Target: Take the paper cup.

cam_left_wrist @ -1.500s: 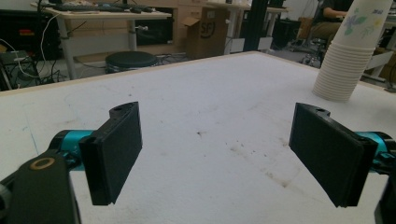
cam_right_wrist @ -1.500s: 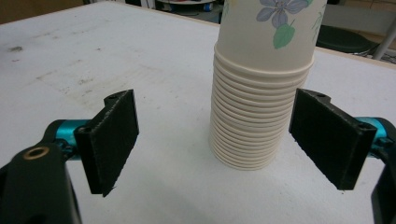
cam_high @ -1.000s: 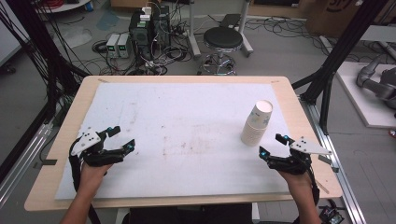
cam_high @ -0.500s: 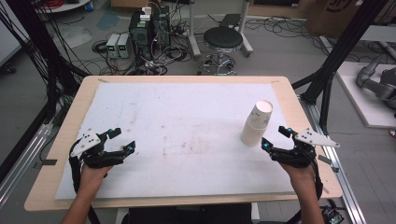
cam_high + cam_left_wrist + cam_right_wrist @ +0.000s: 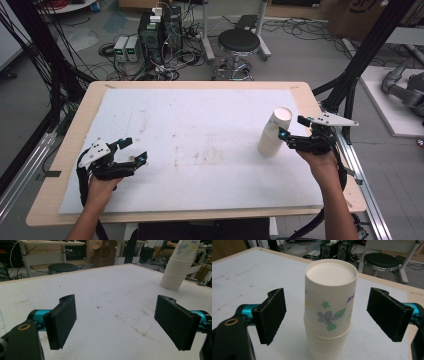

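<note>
Right hand-held gripper [image 5: 289,136] open, jaws level with the top cup of the upright cup stack [image 5: 329,310] near the bench's right edge, stack dead ahead between them. Left hand-held gripper [image 5: 134,150] open, well apart.

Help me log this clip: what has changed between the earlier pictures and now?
The right gripper rose and moved in toward the stack of paper cups; its open jaws now flank the top cup without touching. The left gripper stayed put, open and empty, jaws just closing slightly. The stack hasn't moved.
</note>
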Demonstrator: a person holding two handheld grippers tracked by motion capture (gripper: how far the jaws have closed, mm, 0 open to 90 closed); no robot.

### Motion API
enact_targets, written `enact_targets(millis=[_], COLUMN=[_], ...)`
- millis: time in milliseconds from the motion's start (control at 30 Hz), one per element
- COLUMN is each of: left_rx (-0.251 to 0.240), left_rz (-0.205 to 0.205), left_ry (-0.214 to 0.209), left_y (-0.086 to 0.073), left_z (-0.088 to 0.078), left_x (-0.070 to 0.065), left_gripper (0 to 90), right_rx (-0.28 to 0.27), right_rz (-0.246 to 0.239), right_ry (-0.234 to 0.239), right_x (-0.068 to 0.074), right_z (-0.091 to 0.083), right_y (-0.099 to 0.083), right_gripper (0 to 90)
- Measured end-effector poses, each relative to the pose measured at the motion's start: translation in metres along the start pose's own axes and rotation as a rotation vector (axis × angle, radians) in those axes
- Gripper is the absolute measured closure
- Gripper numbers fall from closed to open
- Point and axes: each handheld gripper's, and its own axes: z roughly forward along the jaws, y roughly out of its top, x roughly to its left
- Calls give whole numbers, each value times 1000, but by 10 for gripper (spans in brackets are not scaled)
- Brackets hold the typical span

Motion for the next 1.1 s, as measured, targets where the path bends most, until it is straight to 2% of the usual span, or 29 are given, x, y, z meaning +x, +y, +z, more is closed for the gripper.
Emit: enact_targets(millis=[100,300,467,500,733,800,1100], left_rx=[0,7,9,10,10,10,10], left_rz=[3,4,0,0,0,-2,0], left_ry=[2,3,6,7,5,2,-1], left_y=[0,-1,-1,-1,-1,-1,-1], left_z=[-1,0,-1,-1,0,0,0], left_x=[1,0,2,2,2,2,2], left_gripper=[181,185,187,188,191,192,196], right_rx=[7,61,85,88,81,71,21], right_rz=[7,10,8,7,-5,-19,-27], right_ry=[4,23,40,39,50,49,34], right_x=[-2,-7,-10,-11,-13,-13,-11], right_z=[6,31,40,41,42,41,27], right_y=[4,16,19,19,19,21,35], right_gripper=[159,160,165,191,325,327,333])
